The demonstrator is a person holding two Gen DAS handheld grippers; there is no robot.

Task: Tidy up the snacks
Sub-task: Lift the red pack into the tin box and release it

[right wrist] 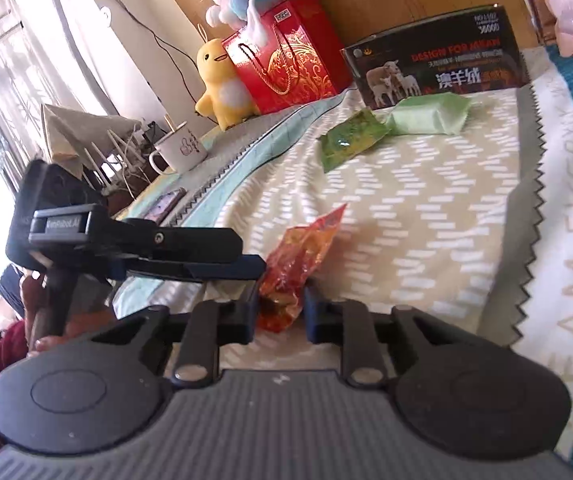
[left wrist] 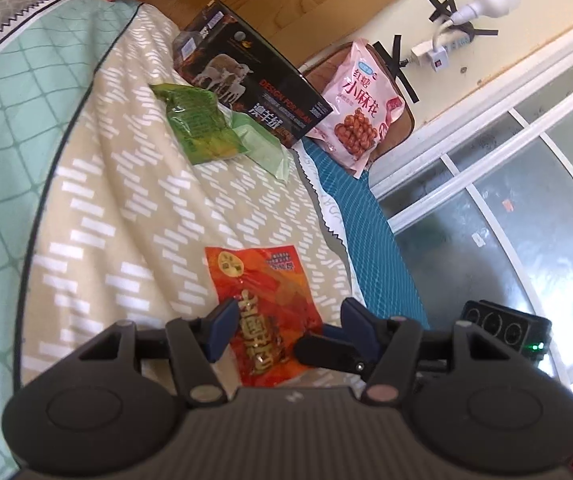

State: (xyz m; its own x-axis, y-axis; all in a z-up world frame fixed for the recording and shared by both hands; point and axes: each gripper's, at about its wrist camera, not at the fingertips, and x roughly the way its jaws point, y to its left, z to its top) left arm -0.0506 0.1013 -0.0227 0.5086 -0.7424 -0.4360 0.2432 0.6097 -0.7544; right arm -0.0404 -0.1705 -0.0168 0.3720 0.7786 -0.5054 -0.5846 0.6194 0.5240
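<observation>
Fingers of left gripper (left wrist: 286, 330): parted, straddling the red-orange crinkled foil snack packet (left wrist: 266, 312) on the beige chevron-print bedspread (left wrist: 134, 208). Fingers of right gripper (right wrist: 280, 312): narrowly parted, flanking the packet's near end; contact cannot be told. Beyond: dark green snack pouch (left wrist: 194, 124), pale green wrapper (left wrist: 264, 146), black cardboard sheep-print box (left wrist: 246, 76). Farthest: pink twisted-dough snack bag (left wrist: 360, 108).
</observation>
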